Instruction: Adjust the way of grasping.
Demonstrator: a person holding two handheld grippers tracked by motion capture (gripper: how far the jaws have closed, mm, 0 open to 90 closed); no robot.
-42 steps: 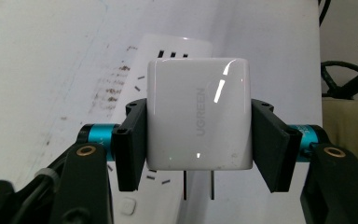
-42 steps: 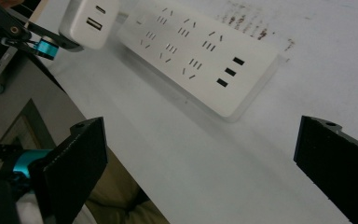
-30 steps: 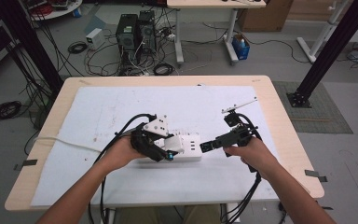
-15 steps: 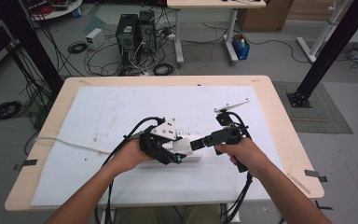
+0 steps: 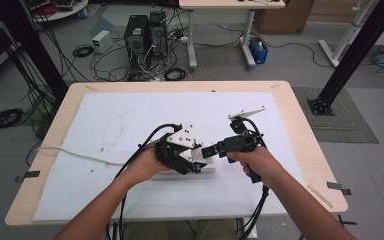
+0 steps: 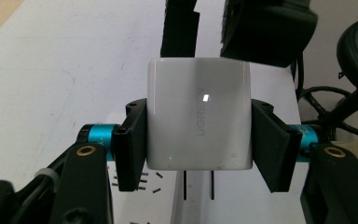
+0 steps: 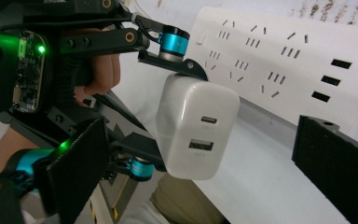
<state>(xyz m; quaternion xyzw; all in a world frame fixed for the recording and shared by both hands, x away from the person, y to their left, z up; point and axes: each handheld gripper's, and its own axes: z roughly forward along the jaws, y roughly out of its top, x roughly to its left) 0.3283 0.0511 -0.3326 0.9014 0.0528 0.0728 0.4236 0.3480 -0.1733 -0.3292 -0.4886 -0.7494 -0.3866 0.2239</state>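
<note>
A white two-port charger [image 6: 199,114] sits between the pads of my left gripper [image 6: 199,135], which is shut on its two sides. Its two metal prongs [image 6: 185,184] point down at a white power strip [image 7: 279,60] on the table. In the high view the left gripper [image 5: 196,162] holds the charger [image 5: 200,153] just above the strip [image 5: 211,168], near the table's front middle. My right gripper [image 7: 209,163] stands open, one jaw on either side of the charger [image 7: 196,126] without touching it. From the right, the right gripper [image 5: 207,151] points left at the charger.
A white mat [image 5: 130,120] covers most of the wooden table [image 5: 300,115]. A pale cord [image 5: 75,152] trails left across the mat to the table edge. Black gripper cables [image 5: 140,147] loop near the left hand. Computers and cables lie on the floor beyond.
My right gripper has shifted left, closing in on the charger. The left gripper still holds the charger over the strip, nearly in place.
</note>
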